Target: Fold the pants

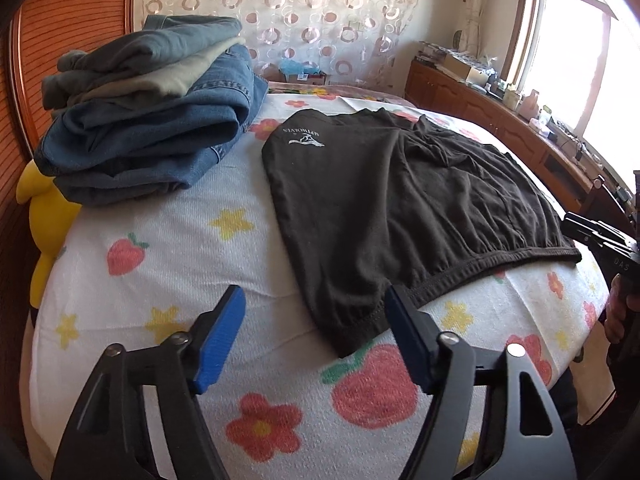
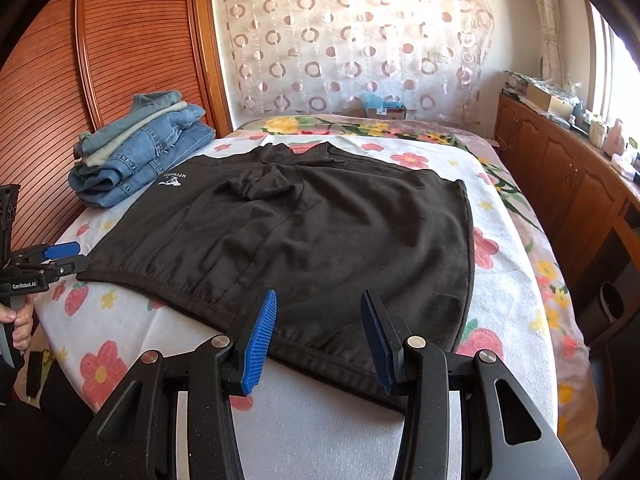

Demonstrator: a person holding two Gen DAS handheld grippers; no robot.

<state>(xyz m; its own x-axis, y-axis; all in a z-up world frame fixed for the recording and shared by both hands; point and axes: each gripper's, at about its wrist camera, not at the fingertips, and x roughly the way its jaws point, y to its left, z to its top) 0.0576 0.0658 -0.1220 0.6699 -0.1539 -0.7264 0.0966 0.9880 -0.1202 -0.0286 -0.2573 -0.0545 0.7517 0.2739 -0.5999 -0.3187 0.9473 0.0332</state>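
Observation:
Dark brown pants (image 1: 400,200) (image 2: 320,232), short ones with a white logo, lie spread flat on a flower-and-strawberry bedsheet (image 1: 168,216) (image 2: 132,320). In the left wrist view my left gripper (image 1: 314,320) stands open just above the sheet. The near corner of the pants lies between its blue pads, close to the right one, and neither pad presses on the cloth. My right gripper (image 2: 320,320) is open over the near hem, the cloth edge running between its fingers without being pinched. Each gripper also shows at the edge of the other view, the left gripper (image 2: 60,256) and the right one (image 1: 600,236), both held by a hand.
A pile of folded jeans (image 1: 152,120) (image 2: 140,156) sits at the far left of the bed. A yellow plush toy (image 1: 48,216) lies beside it against the wooden slatted panel (image 2: 100,60). A low wooden cabinet (image 2: 560,184) with clutter runs along the window side.

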